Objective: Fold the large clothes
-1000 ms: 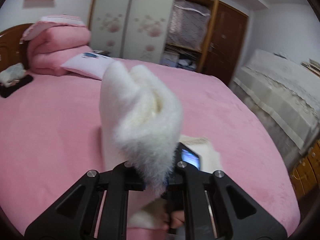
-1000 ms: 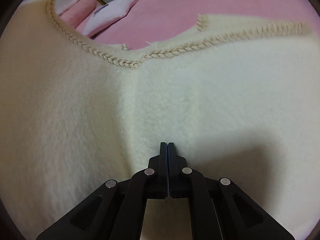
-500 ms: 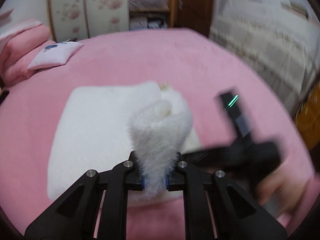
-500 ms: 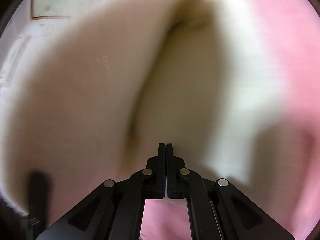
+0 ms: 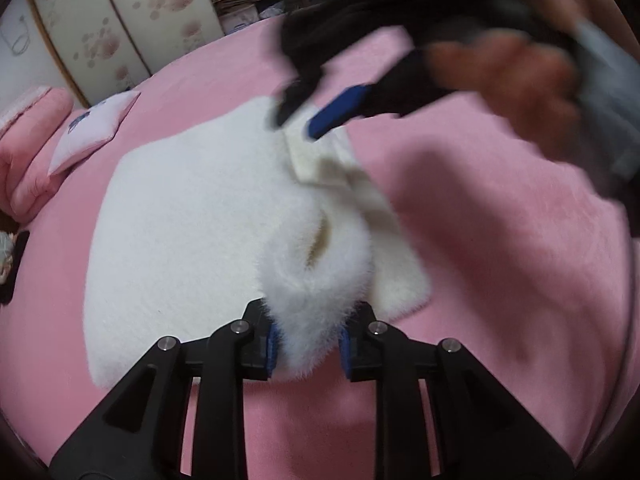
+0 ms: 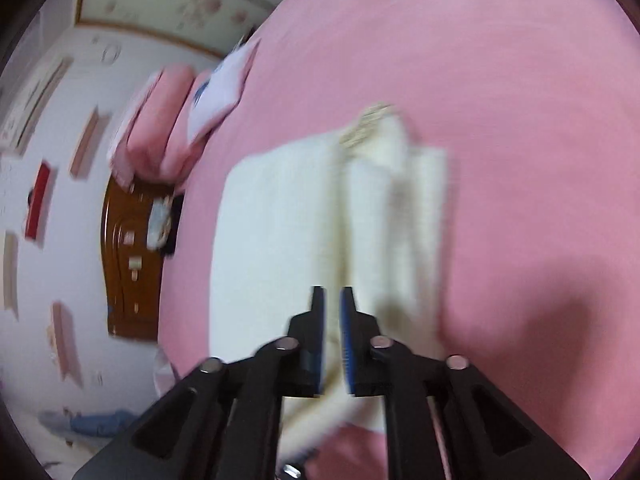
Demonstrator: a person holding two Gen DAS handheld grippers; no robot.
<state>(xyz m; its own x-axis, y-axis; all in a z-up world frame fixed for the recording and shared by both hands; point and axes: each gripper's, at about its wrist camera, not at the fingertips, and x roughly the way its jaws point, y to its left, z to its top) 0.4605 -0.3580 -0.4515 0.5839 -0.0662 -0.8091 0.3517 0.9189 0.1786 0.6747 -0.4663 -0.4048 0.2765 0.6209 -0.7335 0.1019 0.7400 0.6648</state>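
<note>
A white fluffy garment point(image 5: 180, 224) lies folded on the pink bed point(image 5: 500, 240). My left gripper point(image 5: 308, 344) is shut on a bunched fold of it at the near edge. My right gripper point(image 5: 296, 120), blurred, hovers over the garment's far right corner with its jaws apart. In the right wrist view the right gripper point(image 6: 332, 300) is open a little and empty above the garment point(image 6: 280, 220), whose cream inner layers point(image 6: 400, 200) show at the right.
A folded pink quilt point(image 5: 24, 160) and a white pillow point(image 5: 92, 132) lie at the bed's head. A floral wardrobe point(image 5: 120, 28) stands behind. A wooden headboard point(image 6: 128, 264) and a wall with frames show in the right wrist view.
The garment was carried over and laid down on the bed. My right gripper let go of it and opened. My left gripper lowered, still gripping the fold.
</note>
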